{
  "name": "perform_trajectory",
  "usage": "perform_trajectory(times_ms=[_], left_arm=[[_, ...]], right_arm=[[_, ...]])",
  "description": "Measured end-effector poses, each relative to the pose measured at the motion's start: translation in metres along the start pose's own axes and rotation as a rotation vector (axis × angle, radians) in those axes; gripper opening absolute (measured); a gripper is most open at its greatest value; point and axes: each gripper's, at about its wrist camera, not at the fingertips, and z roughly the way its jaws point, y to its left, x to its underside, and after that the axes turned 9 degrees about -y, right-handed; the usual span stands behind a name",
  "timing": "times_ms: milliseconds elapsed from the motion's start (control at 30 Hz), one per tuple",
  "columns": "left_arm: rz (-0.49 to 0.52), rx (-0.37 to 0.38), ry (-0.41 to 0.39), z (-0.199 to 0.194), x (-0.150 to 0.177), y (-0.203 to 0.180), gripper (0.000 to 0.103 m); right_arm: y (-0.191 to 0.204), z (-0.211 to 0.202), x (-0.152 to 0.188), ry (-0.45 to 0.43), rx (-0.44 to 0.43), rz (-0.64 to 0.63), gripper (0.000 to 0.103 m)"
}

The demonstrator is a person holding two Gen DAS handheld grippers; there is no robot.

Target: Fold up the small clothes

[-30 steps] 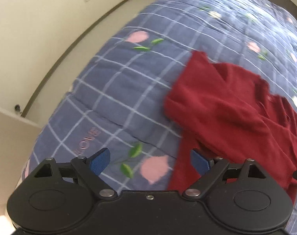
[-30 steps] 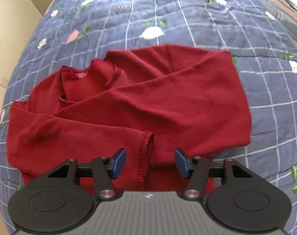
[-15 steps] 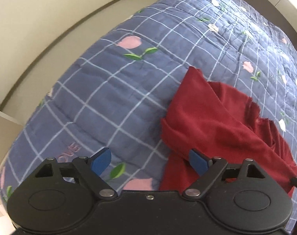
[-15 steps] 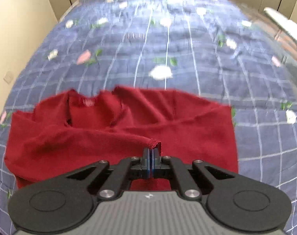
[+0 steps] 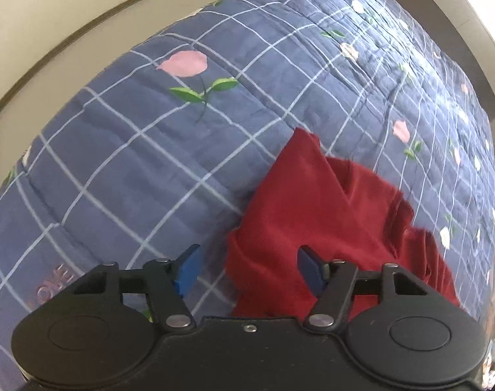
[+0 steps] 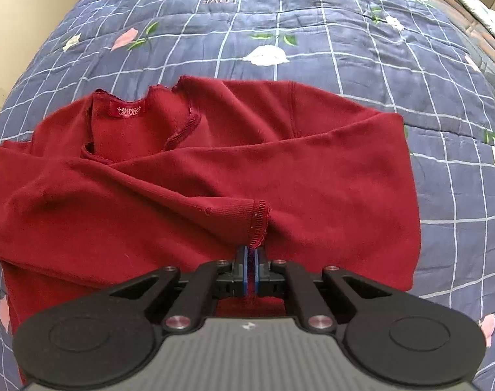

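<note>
Red sweater [image 6: 312, 169] lay spread on the bed, on a blue-grey quilt [image 6: 345, 49] with a white grid, pink and white flowers and the stitched word "LOVE". In the right wrist view the garment filled the middle of the frame, neckline towards the upper left, a small red label [image 6: 128, 110] showing inside the collar. One sleeve was folded across the body; its cuff [image 6: 258, 224], with visible edge stitching, ended just ahead of the right gripper.

Left wrist view: one edge of the sweater [image 5: 312, 228] rose in a bunched fold near the quilt's side, with a pale wall [image 5: 35, 16] and dark baseboard beyond.

Right gripper [image 6: 251, 272]: blue pads pressed together, pinching the red fabric at the cuff's lower corner.

Left gripper [image 5: 249, 268]: jaws apart and closing. Its right pad [image 5: 309, 268] sat over the sweater's bunched edge and its left pad [image 5: 188, 268] over bare quilt, so the fabric edge lay between them. No pad was seen pressing on the cloth.
</note>
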Motion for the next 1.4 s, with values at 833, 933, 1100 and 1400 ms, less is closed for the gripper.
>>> perform_trajectory(times_ms=[833,933,1100,1400], left_arm=[[-0.139,0.136,0.036,0.002,0.007,0.019,0.011],[-0.214,0.075,0.009,0.000,0.013,0.025,0.012],[-0.256,-0.004,-0.020,-0.006,0.020,0.033,0.019],[-0.102,-0.031,-0.029,-0.014,0.005,0.041,0.040]], right_arm=[[0.006,0.013,0.002,0.039,-0.001,-0.059,0.014],[0.008,0.013,0.004,0.037,0.003,-0.075,0.015],[0.009,0.012,0.007,0.030,0.001,-0.090,0.016],[0.009,0.013,0.008,0.028,0.002,-0.098,0.018]])
